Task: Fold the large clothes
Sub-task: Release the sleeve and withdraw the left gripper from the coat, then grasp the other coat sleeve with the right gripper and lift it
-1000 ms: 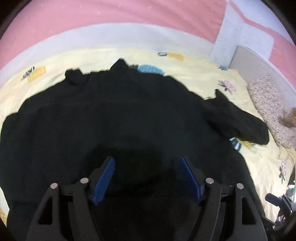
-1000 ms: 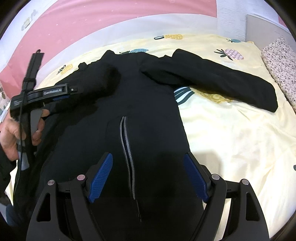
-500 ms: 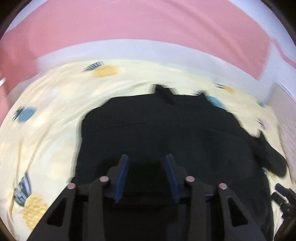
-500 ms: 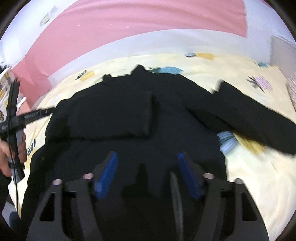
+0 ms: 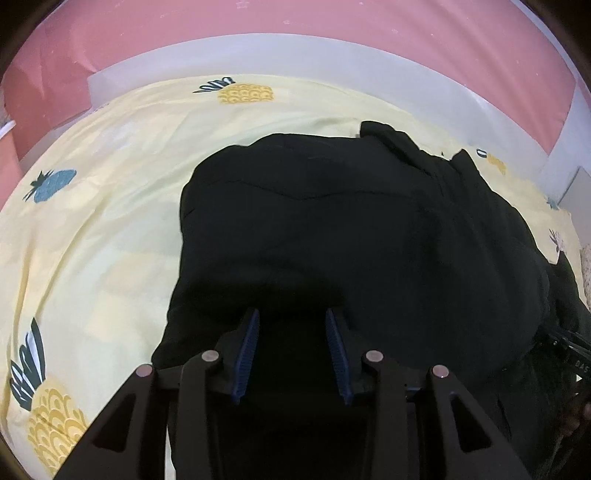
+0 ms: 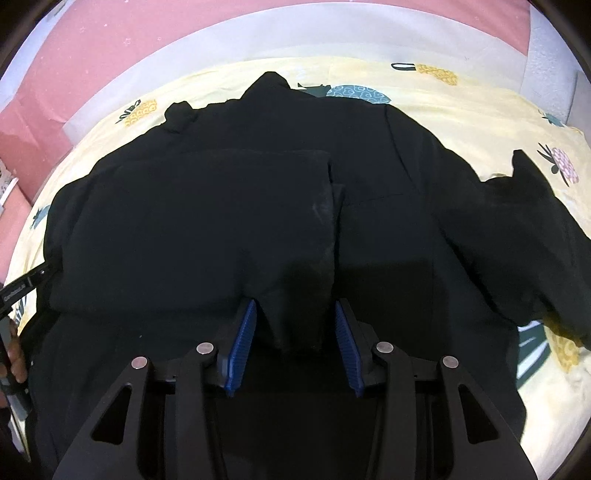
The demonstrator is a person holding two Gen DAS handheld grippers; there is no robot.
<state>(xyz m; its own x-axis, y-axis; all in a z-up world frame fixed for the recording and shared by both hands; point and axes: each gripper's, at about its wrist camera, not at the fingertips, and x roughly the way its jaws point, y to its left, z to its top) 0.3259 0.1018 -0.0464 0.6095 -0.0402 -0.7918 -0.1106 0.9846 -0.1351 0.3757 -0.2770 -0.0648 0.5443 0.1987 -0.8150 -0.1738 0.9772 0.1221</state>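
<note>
A large black jacket (image 5: 369, 229) lies spread on a yellow pineapple-print bed sheet (image 5: 110, 221). My left gripper (image 5: 291, 314) sits low over the jacket's near left part, its blue pads drawn in narrow on dark cloth bunched between them. In the right wrist view the jacket (image 6: 388, 177) has one sleeve (image 6: 203, 221) folded across its body, while the other sleeve (image 6: 517, 236) stretches out to the right. My right gripper (image 6: 295, 302) hangs over the folded sleeve's end with its jaws closing, and a wedge of that cloth stands between them.
The sheet (image 6: 480, 110) runs to a white ledge (image 5: 295, 48) and a pink wall (image 5: 258, 22) behind the bed. A hand (image 6: 14, 354) with the left gripper's body shows at the right wrist view's left edge.
Both grippers have slid left over the jacket and narrowed their jaws. The left one now sits near the jacket's left edge; the right one now stands over the folded sleeve instead of the zipper.
</note>
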